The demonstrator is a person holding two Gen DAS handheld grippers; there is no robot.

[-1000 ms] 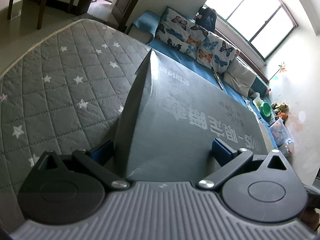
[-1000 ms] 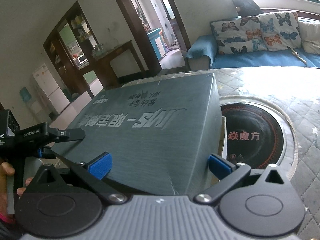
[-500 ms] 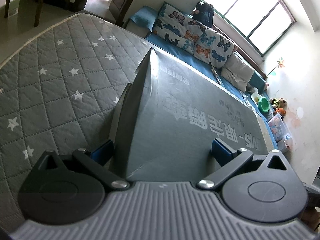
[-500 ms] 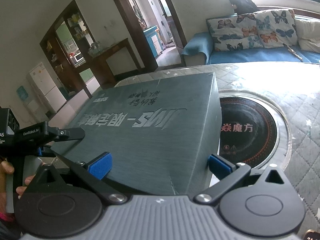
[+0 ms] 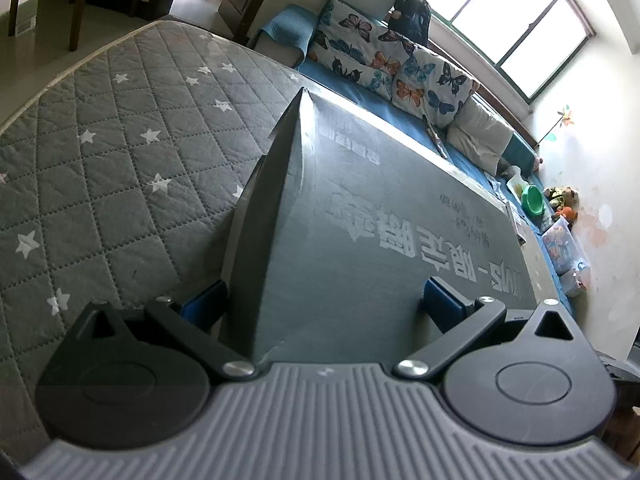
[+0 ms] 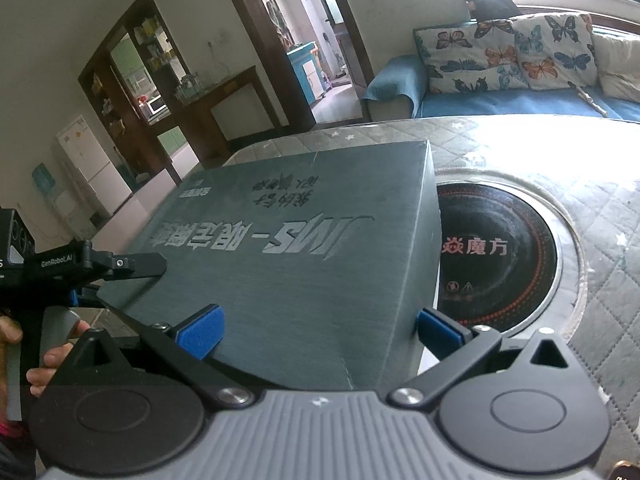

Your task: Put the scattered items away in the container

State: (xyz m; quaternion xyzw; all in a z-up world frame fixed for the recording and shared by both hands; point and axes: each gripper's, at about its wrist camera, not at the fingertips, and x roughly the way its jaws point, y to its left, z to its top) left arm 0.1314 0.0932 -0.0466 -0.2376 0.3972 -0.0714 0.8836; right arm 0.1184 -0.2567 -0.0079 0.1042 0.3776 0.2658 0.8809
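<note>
A dark grey box lid (image 6: 304, 256) is carried between both grippers above the quilted tabletop (image 5: 120, 168), partly covering the round black cooktop (image 6: 500, 256). The right gripper (image 6: 316, 330) has its jaws spread wide, clamping one corner of the lid; the left gripper (image 5: 320, 304) likewise grips the opposite end.

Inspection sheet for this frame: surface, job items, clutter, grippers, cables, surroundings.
Surface: grey star-quilted cover with a round black induction hob set in it.
Job's things: dark grey box lid, held at both ends; a paler box edge shows under it.
Clutter: nothing seen on the cover.
Grippers: left gripper and right gripper each straddle a lid end, blue pads against it.
Cables: nothing seen.
Surroundings: blue sofa, butterfly cushions, window, white fridge.
</note>
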